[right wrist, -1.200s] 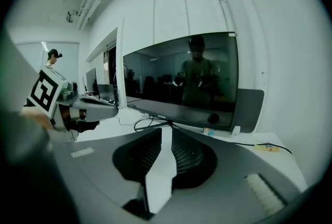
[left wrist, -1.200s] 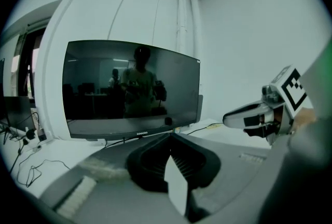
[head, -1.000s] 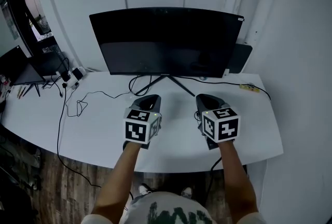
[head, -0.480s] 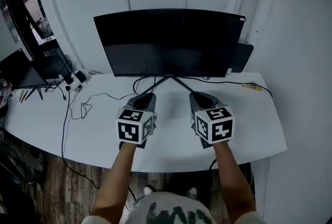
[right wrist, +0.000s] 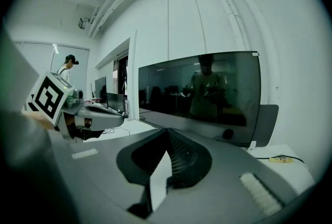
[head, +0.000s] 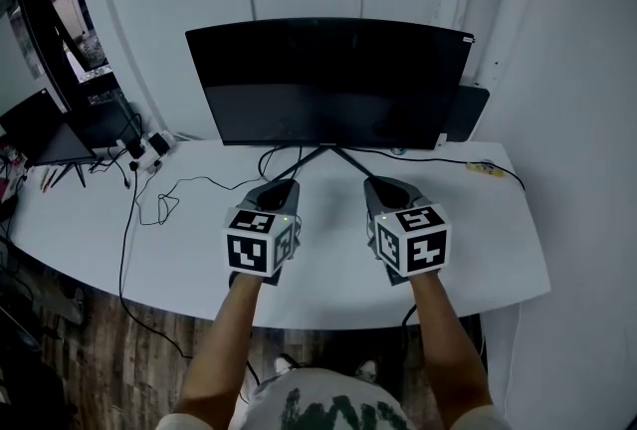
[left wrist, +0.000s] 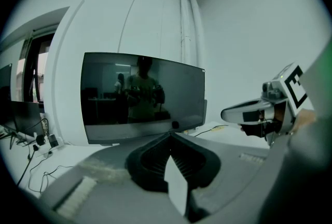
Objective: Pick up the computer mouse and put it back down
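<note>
I see no clear computer mouse. A small dark rounded object (right wrist: 226,134) sits under the monitor's lower edge (left wrist: 175,125); I cannot tell whether it is the mouse. In the head view my left gripper (head: 282,187) and right gripper (head: 384,184) hover side by side above the white desk (head: 199,239), in front of the monitor stand (head: 326,151). Both are shut with nothing between the jaws. The left gripper view shows its closed tips (left wrist: 169,135) and the right gripper (left wrist: 244,113) at the right. The right gripper view shows its closed tips (right wrist: 167,130) and the left gripper (right wrist: 98,116) at the left.
A wide dark curved monitor (head: 328,80) stands at the back of the desk against a white wall. Loose black cables (head: 149,204) trail over the desk's left part. A small yellow item (head: 481,168) on a cable lies at the back right. A second screen (head: 40,129) stands far left.
Both grippers have shifted a little to the left in front of the monitor, still shut and empty. Over the last half second they have kept still.
</note>
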Motion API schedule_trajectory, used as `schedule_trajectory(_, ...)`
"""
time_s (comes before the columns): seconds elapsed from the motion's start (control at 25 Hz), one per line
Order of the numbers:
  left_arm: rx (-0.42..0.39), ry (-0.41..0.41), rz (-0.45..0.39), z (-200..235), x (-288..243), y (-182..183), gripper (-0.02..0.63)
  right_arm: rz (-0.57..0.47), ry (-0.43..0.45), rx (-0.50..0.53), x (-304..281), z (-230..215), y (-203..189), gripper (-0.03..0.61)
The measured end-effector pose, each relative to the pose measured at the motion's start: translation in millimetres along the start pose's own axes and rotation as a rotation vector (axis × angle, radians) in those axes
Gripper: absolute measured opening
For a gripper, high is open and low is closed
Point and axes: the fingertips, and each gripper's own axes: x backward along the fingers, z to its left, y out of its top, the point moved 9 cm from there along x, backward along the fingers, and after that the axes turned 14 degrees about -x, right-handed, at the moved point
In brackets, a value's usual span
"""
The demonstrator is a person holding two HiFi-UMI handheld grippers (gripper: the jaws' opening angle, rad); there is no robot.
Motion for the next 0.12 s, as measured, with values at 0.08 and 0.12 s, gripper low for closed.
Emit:
schedule_trajectory(0.08,-0.001,0.0,-0.001,-1.2,-0.2,1.1,-0.002,0.0,0.003,0.002,0.5,-0.1,0.7,0.0)
schedule_trajectory(0.12,-0.002,-0.001,-0.001,-1.9,-0.4,1.7,-0.002,0.0,0.004,0.003,0.8,-0.2,0.9,-0.002)
